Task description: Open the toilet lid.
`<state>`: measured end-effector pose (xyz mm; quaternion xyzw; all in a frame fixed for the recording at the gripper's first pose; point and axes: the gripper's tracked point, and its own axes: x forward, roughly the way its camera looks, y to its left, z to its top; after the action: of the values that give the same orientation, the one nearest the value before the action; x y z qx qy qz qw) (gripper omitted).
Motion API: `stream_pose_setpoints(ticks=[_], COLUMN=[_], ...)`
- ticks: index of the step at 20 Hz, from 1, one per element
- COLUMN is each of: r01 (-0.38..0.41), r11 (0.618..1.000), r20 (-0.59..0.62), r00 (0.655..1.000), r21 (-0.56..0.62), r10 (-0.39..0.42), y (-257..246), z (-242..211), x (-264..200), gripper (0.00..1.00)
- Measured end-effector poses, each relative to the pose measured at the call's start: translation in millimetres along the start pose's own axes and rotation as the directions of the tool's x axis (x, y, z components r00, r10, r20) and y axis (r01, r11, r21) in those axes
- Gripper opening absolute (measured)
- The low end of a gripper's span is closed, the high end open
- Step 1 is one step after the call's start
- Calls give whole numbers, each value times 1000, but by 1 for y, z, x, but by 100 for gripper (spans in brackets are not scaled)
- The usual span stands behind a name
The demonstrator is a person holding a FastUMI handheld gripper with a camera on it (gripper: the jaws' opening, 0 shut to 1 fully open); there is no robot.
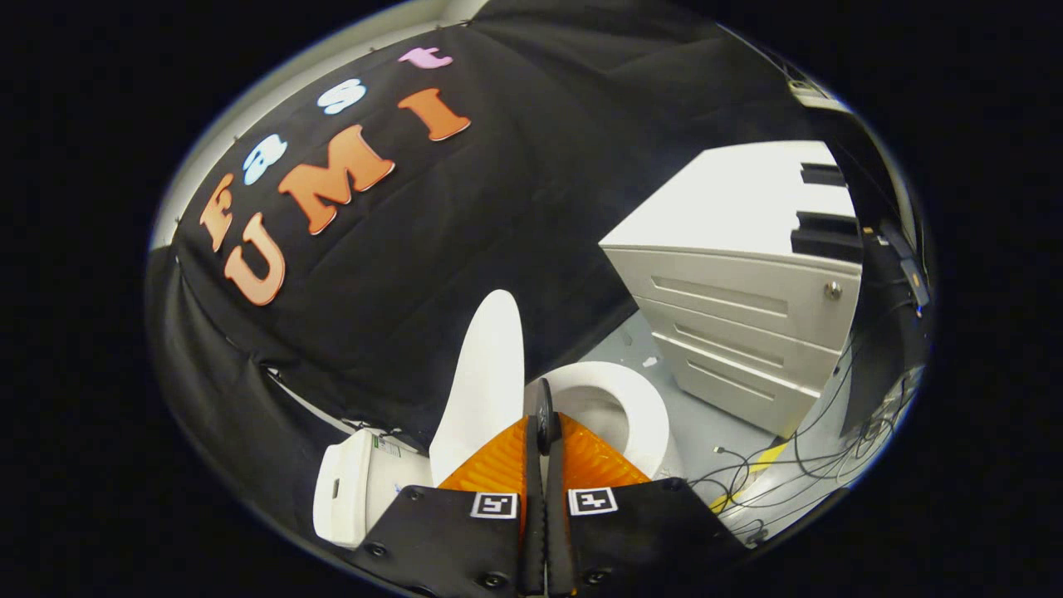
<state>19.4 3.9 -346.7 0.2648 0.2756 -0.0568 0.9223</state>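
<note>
The white toilet lid (484, 384) stands raised, nearly upright, over the tank (347, 490). The seat ring and bowl (639, 411) lie uncovered beyond my fingers, on the side away from the tank. My gripper (544, 407) is shut, its two fingers pressed together with nothing between them. The fingertips sit just beside the lid's free edge, above the bowl; I cannot tell whether they touch the lid.
A pale cabinet (747, 332) with three drawers stands on the grey floor past the bowl. Loose black cables (797, 465) and a yellow strip trail across the floor near it. Black cloth hangs behind the toilet.
</note>
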Motion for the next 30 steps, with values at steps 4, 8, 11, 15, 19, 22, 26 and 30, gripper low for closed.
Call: stream_pose_setpoints(ticks=[4,8,11,15,19,22,26,30], r01=[-7,-35,-33,-55,-104,-124,-166,-194], r11=[994,995,981,965,972,958,938,915], r20=[3,-1,5,7,-4,0,0,-4], r00=[1000,999,999,998,994,992,985,979], r21=[-109,-94,-191,-256,-212,-257,-304,-354], r10=[7,35,35,59,106,128,174,206], y=[24,42,59,82,108,129,167,194], z=[4,9,10,11,12,16,10,2], x=[-11,-16,-23,-30,-38,-43,-55,-66], gripper=[9,9,9,9,9,9,9,11])
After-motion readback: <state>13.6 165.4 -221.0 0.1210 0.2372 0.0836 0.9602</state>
